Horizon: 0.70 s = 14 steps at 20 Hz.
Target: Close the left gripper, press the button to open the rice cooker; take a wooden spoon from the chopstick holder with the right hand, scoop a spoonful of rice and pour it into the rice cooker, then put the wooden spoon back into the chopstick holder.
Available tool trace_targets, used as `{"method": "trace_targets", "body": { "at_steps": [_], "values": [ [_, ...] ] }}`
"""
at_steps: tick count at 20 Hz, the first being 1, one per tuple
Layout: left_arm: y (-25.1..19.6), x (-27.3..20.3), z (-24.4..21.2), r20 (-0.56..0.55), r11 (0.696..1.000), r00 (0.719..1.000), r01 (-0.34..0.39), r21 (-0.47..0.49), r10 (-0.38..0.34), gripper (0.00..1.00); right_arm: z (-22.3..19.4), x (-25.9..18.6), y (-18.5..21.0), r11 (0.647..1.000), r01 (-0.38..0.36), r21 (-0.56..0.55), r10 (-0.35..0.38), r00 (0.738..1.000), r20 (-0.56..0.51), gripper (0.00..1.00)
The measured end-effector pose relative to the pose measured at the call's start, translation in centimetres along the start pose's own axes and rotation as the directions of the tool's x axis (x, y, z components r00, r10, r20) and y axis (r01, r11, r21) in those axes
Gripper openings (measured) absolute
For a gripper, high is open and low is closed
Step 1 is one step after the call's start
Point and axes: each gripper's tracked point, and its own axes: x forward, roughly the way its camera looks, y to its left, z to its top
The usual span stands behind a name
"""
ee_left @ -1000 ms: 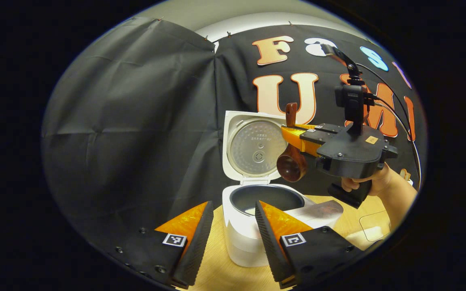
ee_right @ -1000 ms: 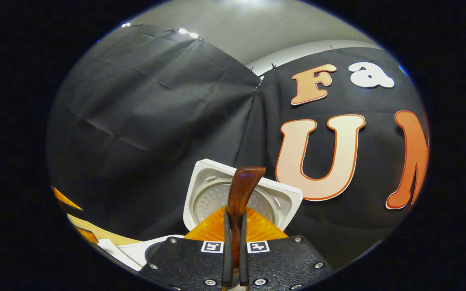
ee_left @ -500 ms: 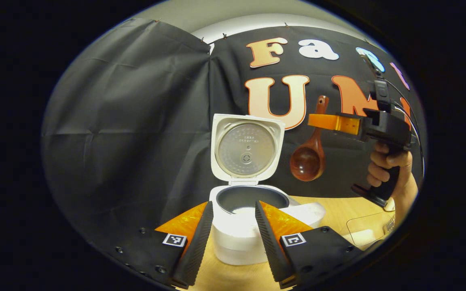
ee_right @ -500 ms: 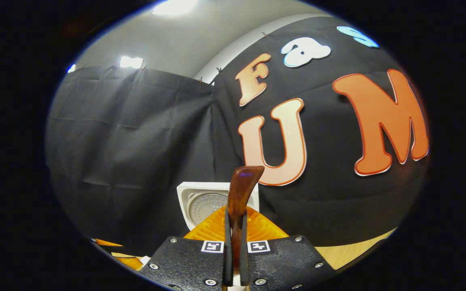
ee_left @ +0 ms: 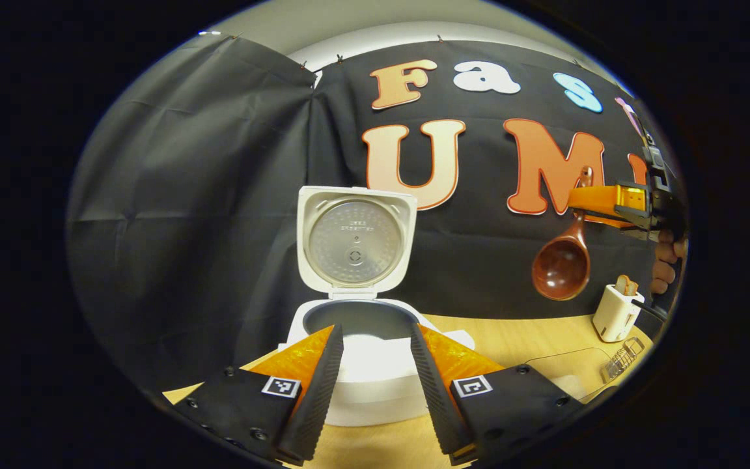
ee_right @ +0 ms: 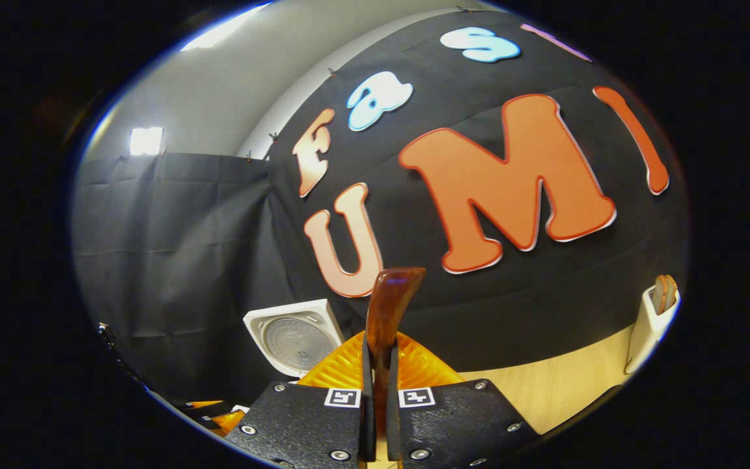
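Observation:
The white rice cooker [ee_left: 375,374] stands open on the wooden table, its lid [ee_left: 354,240] upright and its dark pot showing. My left gripper [ee_left: 375,368] is open just in front of the cooker, nothing between its fingers. In the left gripper view my right gripper [ee_left: 599,202] is far right, high above the table, shut on the wooden spoon [ee_left: 562,264], whose bowl hangs down. The right gripper view has the spoon handle [ee_right: 391,306] rising from between my right gripper's [ee_right: 378,404] fingers. The white chopstick holder [ee_left: 616,311] stands at the table's right end, another wooden utensil in it.
A clear container [ee_left: 573,371] and a small wire rack [ee_left: 622,361] lie on the table to the right of the cooker. A hand [ee_left: 665,267] holds the right gripper. In the right gripper view the chopstick holder [ee_right: 652,326] stands at the far right by the black cloth wall.
My right gripper has carried the spoon from over the rice cooker rightward to near the chopstick holder. The left gripper stayed open, its view swinging a little so the cooker sits farther left.

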Motion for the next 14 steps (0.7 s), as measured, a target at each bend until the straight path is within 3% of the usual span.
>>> {"method": "trace_targets", "body": {
  "at_steps": [5, 9, 11, 12, 14],
  "values": [
    [-3.2, 0.4, 0.1, -0.004, 0.999, 0.999, 0.041, -0.006, -0.042, 0.7, 2.2, -6.4, -7.0, 0.988, 0.154, 0.033, -0.154, 0.988, 0.028, 0.07],
    [-5.4, 1.2, -0.3, -0.014, 0.997, 0.997, 0.07, 0.011, -0.07, 0.7, 3.4, -11.5, -13.6, 0.947, 0.322, 0.018, -0.323, 0.944, 0.075, 0.07],
    [-6.5, 1.3, -0.4, -0.013, 0.996, 0.996, 0.089, 0.005, -0.089, 0.7, 3.5, -13.9, -16.3, 0.927, 0.375, 0.021, -0.375, 0.924, 0.077, 0.12],
    [-7.3, 1.4, -0.5, -0.019, 0.994, 0.994, 0.109, -0.001, -0.109, 0.7, 3.6, -14.9, -17.5, 0.918, 0.397, 0.015, -0.397, 0.915, 0.077, 0.07],
    [-8.3, 1.3, -0.6, -0.021, 0.992, 0.992, 0.125, 0.004, -0.125, 0.69, 3.2, -16.8, -19.9, 0.895, 0.446, 0.004, -0.445, 0.892, 0.077, 0.07]
  ]
}}
